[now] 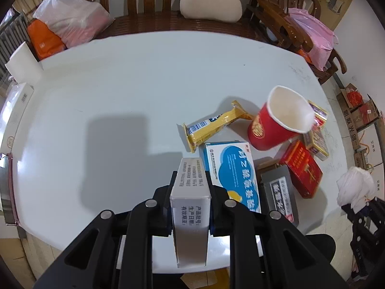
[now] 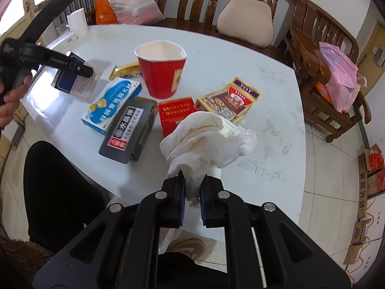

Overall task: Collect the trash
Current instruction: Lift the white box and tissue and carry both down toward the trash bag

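— While both grippers are hanging over the white table, how far along are we?

— I'm holding two pieces at once. My left gripper is clenching a slim white box edge-on, clear of the table at its near edge. My right gripper is pinching a crumpled tissue, also lifted off the table. Neither is going into a bin yet; I'm seeing no bin in either view.

— What's still lying there?

— I'm judging most of the job is left. A red cup is standing upright, with a yellow wrapper beside it, a blue box, a grey box, a red pack and a gold pack all bunched together near the table's right end.

— Any writing?

— The white box is showing "产品批号", "生产日期" and "有效期至". The grey box is reading "水晶" something; the last character is too blurred. The blue box is carrying Chinese lettering that I can't make out, the yellow wrapper a barcode. Cartons on the floor are bearing print too small for me to read surely.
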Tool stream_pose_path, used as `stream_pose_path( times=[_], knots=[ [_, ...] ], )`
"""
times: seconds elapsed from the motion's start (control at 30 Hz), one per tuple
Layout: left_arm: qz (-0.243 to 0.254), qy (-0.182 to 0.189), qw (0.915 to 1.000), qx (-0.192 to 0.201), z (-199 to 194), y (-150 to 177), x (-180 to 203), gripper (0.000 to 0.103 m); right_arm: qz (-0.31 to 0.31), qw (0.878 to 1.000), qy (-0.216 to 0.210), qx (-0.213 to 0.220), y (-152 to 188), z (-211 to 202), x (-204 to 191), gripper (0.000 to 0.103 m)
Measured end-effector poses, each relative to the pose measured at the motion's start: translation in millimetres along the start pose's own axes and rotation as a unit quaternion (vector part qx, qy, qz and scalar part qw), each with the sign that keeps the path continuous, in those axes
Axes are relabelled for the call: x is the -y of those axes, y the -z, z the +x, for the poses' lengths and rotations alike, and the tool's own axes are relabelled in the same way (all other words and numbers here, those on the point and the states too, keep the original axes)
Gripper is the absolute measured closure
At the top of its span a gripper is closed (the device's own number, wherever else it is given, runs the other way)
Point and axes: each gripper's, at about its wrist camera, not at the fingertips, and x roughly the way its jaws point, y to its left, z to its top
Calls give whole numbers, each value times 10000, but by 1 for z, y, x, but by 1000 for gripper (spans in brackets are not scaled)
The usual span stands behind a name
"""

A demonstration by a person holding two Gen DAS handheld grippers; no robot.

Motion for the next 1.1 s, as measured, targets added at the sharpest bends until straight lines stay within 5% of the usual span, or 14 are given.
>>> stream_pose_path(
  times=[0.57,1.1],
  knots=[
    [682,100,9961,547,-77,85,33,83,-257,9983,-17,516,14,-63,-47,92],
    [1106,172,9921,561,-85,167,59,83,-529,9973,-155,479,65,-85,-101,92]
  ],
)
